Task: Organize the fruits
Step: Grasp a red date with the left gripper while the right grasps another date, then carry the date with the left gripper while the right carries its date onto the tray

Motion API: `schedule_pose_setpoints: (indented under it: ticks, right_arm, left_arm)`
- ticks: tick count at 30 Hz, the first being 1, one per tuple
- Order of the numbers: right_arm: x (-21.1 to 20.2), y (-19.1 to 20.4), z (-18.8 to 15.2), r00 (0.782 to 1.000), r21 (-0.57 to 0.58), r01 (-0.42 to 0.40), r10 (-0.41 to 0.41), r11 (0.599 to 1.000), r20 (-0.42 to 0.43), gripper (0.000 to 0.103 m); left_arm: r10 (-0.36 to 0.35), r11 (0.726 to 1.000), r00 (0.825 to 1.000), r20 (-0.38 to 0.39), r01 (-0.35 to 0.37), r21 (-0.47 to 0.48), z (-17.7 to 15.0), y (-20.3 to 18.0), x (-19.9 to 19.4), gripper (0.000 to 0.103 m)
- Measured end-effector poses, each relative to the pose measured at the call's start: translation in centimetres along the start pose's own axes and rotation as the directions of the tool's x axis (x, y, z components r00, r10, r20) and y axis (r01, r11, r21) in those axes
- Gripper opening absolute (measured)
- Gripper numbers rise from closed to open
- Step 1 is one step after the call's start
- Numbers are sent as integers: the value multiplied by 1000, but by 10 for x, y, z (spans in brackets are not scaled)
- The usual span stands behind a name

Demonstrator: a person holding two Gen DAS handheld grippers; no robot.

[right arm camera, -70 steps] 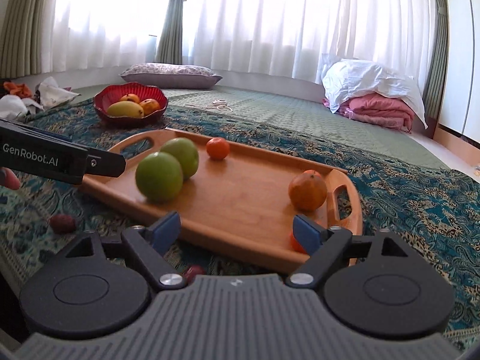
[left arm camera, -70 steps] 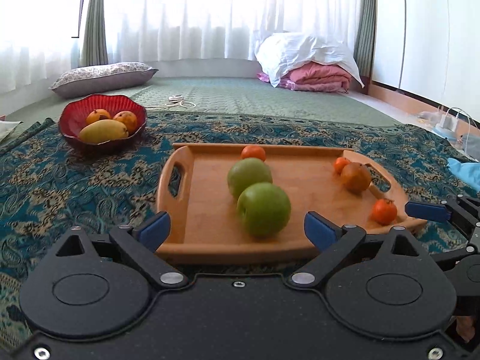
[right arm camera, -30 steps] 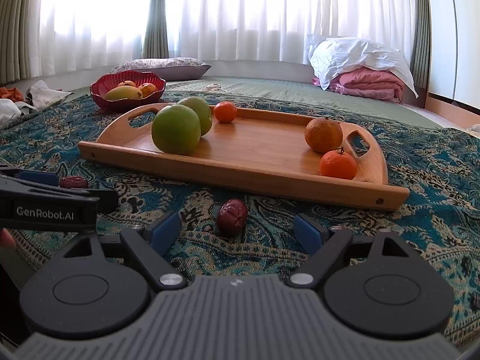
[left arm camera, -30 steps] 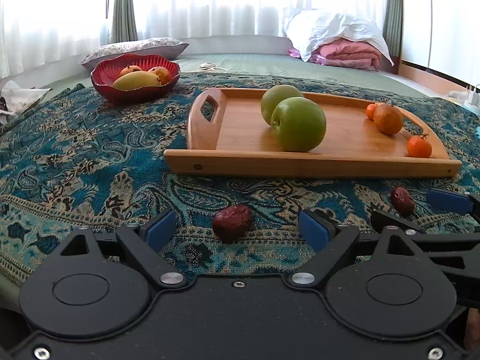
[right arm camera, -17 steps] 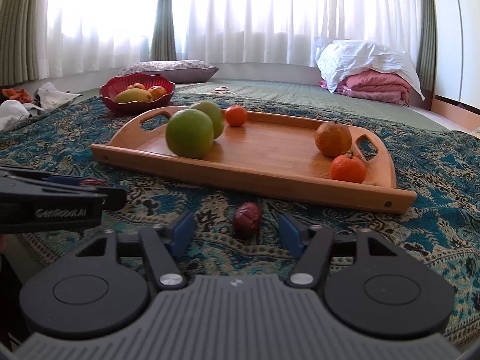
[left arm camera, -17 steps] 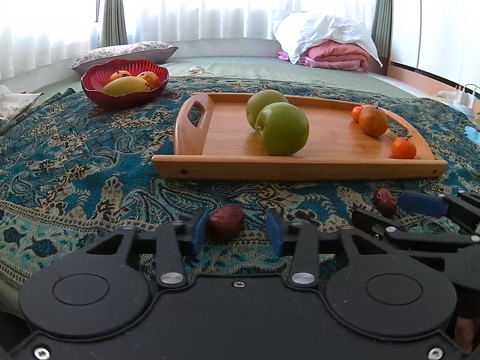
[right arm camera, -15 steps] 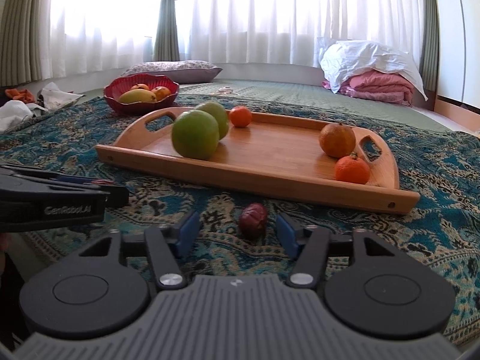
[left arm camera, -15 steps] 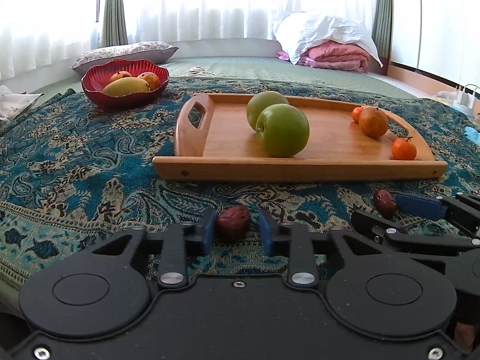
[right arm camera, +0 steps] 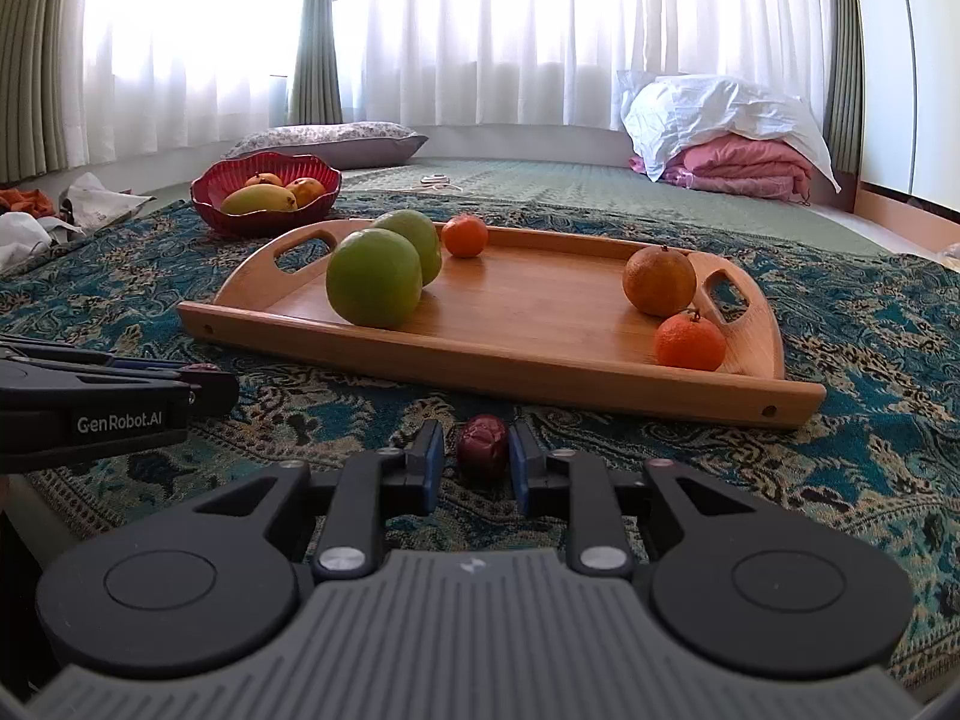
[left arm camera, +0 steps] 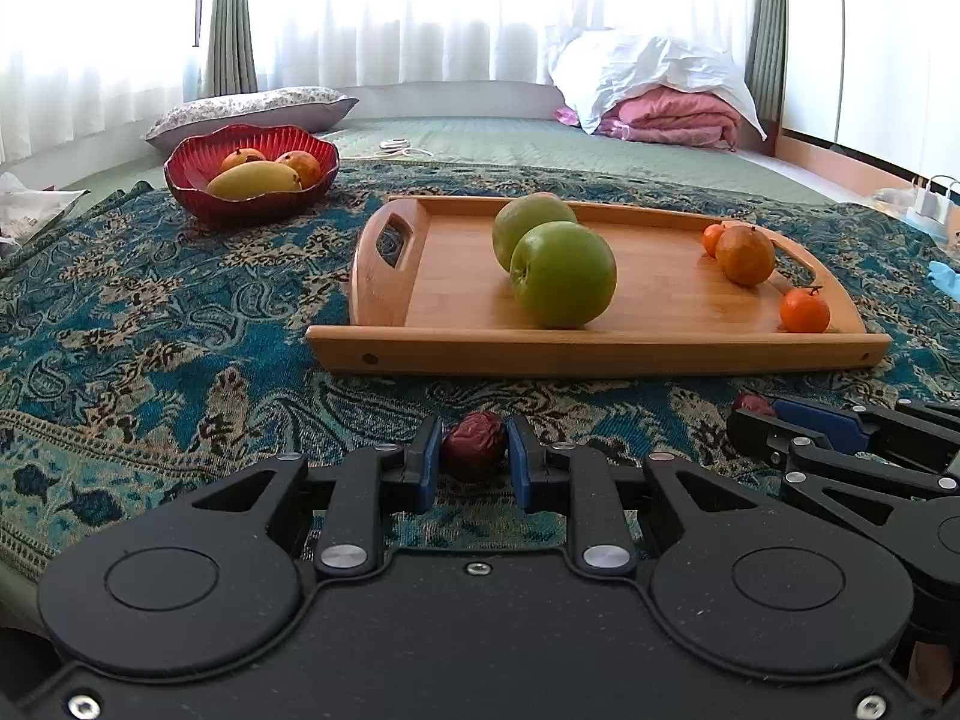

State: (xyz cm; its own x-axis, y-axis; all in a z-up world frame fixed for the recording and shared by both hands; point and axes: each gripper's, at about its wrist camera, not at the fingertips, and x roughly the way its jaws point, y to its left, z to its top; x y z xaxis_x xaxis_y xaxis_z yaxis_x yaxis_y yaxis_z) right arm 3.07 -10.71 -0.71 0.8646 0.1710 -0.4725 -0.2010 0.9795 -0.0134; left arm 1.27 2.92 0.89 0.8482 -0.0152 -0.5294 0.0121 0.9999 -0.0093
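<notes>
Cloth (left arm camera: 150,324) with a blue paisley pattern covers the floor, and both grippers sit low over it just in front of the wooden tray (left arm camera: 468,354). The left gripper (left arm camera: 474,456) has its blue pads pressed against both sides of a dark red date (left arm camera: 474,447) that rests on the cloth, near the tray's front rim. The right gripper (right arm camera: 477,453) is nearly closed around a second date (right arm camera: 482,447); the right pad touches it, while a thin gap shows at the left pad, so contact on that side cannot be told.

On the tray, 2 green apples (right arm camera: 375,285) touch each other toward the left handle, a small orange (right arm camera: 465,235) lies by the far rim, and a larger orange (right arm camera: 659,279) and a mandarin (right arm camera: 690,342) sit by the right handle. The tray's middle is bare wood. A red bowl (left arm camera: 198,192) holding a mango and 2 other fruits stands well apart, beyond the tray's left end, with open cloth between them.
</notes>
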Motion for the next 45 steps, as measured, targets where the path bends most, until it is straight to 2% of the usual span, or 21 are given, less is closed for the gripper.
schedule_pose_setpoints:
  ticks: [4, 16, 23, 29, 35, 45]
  right_arm:
    - [-2, -1, 1, 1000, 2, 4, -4, 1000, 6, 23]
    - [-10, 1, 8, 999, 3, 9, -9, 1000, 52, 22]
    - [-8, -6, 29, 993, 22, 44, -46, 999, 106, 22]
    - [4, -16, 46, 991, 41, 73, -78, 996, 109, 22]
    - [19, -23, 56, 990, 44, 93, -97, 995, 101, 22]
    - [48, -36, 74, 992, 70, 102, -106, 992, 62, 22]
  left_arm:
    - [0, 1000, 1000, 8, 0, 5, 2, -2, -2, 22]
    - [2, 1000, 999, 34, -2, -1, 12, -2, -6, 22]
    - [4, 1000, 996, 86, -3, -14, 35, 0, -2, 22]
    - [10, 1000, 994, 113, -9, -10, 58, 2, 11, 22]
    - [10, 1000, 994, 110, -7, -25, 76, 9, 29, 22]
    - [0, 999, 998, 56, 3, -53, 91, 17, 68, 22]
